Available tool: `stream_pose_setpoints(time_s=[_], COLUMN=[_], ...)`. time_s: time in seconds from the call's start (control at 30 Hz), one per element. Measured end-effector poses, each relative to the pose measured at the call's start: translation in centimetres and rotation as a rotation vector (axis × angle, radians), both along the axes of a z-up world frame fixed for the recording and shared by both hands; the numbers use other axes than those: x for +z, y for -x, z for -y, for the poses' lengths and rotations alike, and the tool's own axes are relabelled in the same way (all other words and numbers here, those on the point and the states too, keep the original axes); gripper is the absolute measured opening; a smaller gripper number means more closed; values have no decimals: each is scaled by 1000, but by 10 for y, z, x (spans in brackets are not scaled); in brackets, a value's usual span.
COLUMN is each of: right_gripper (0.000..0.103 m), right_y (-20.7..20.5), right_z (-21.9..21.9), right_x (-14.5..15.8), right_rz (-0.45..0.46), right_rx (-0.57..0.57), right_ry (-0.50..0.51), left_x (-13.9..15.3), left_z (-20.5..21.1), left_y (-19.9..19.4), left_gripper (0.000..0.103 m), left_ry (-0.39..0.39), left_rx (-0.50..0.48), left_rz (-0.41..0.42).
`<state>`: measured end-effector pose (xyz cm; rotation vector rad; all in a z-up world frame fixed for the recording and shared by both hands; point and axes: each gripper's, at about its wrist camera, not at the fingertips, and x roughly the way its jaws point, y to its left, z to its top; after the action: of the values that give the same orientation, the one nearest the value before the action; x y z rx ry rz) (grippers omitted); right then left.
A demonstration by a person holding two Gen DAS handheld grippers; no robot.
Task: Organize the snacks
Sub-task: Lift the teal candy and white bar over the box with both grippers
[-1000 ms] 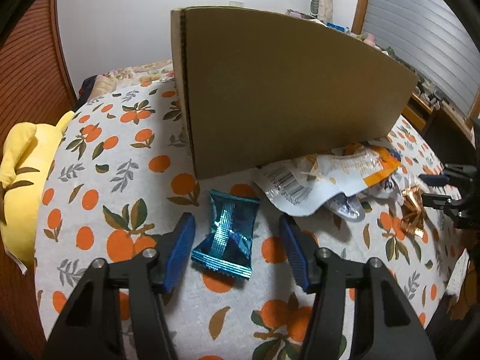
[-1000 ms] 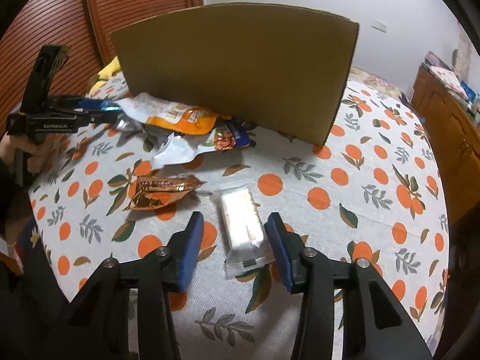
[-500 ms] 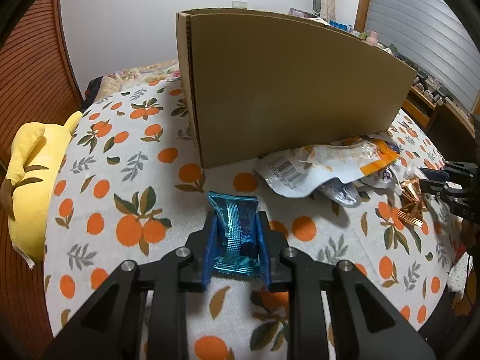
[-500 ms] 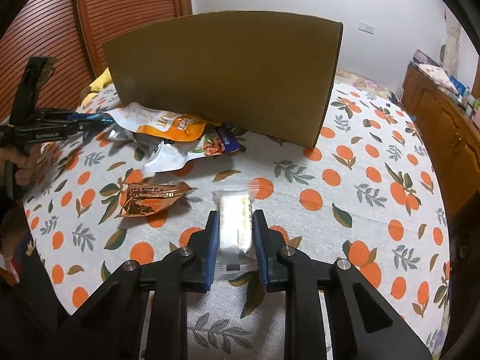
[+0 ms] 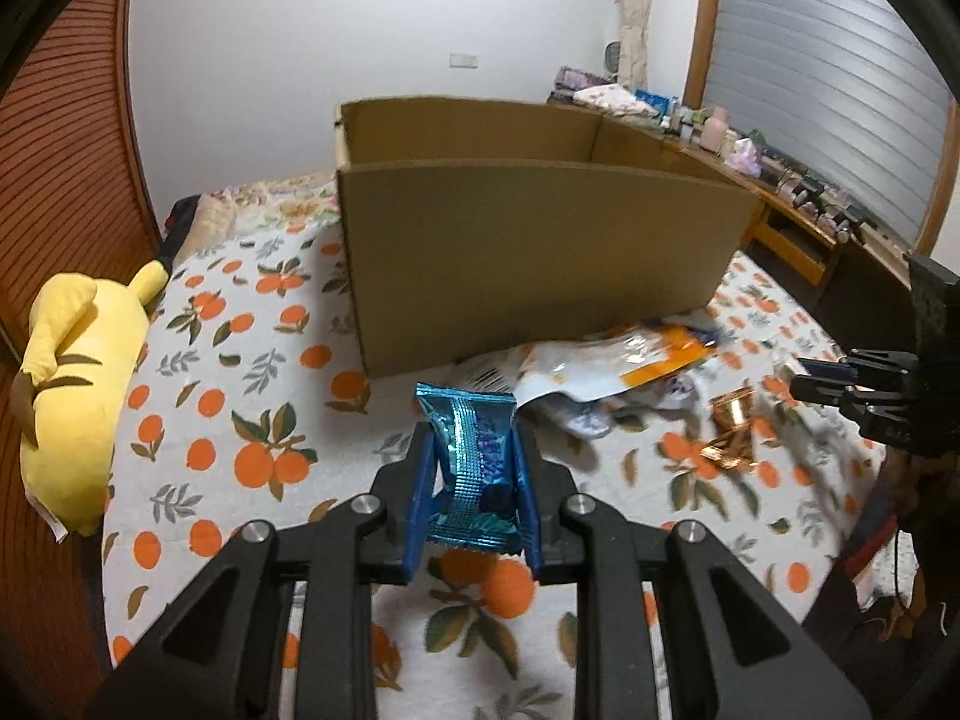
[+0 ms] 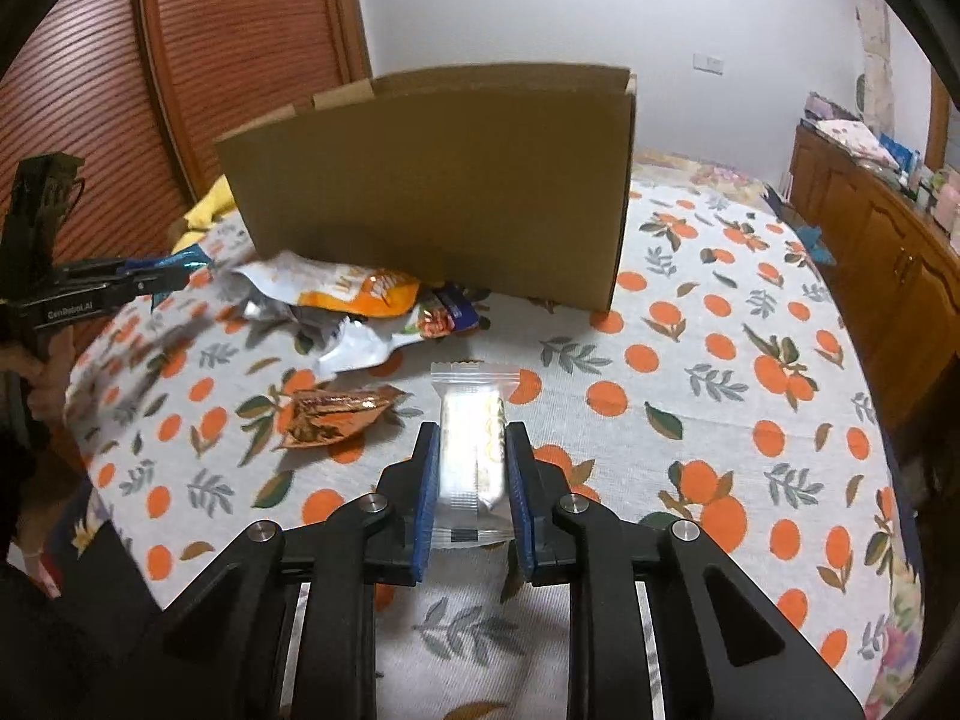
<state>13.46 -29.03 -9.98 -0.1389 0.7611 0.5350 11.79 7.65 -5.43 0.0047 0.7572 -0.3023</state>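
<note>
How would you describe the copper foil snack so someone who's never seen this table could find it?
Start at the big cardboard box on the orange-print tablecloth. In front of it lies a heap of white and orange pouches. Nearer than the heap, lying alone, is the copper foil packet: small, crinkled, the only metallic bronze wrapper.

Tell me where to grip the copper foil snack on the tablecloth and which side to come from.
Probably from straight above. The copper foil snack lies flat and crumpled on the tablecloth, clear of the snack pile. Close the jaws across its narrower width near the puffed middle, not the thin pointed end.
</note>
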Motion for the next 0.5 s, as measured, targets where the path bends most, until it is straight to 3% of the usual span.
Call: stream_pose_setpoints(time_s=[0.5], right_gripper=[19], right_y=[15], right_z=[5], right_x=[34], right_rz=[76], right_rx=[1], right_ry=[-42], left_x=[34], left_z=[22], left_y=[15], left_gripper=[22], left_ry=[28], left_rx=[-41], left_rz=[76])
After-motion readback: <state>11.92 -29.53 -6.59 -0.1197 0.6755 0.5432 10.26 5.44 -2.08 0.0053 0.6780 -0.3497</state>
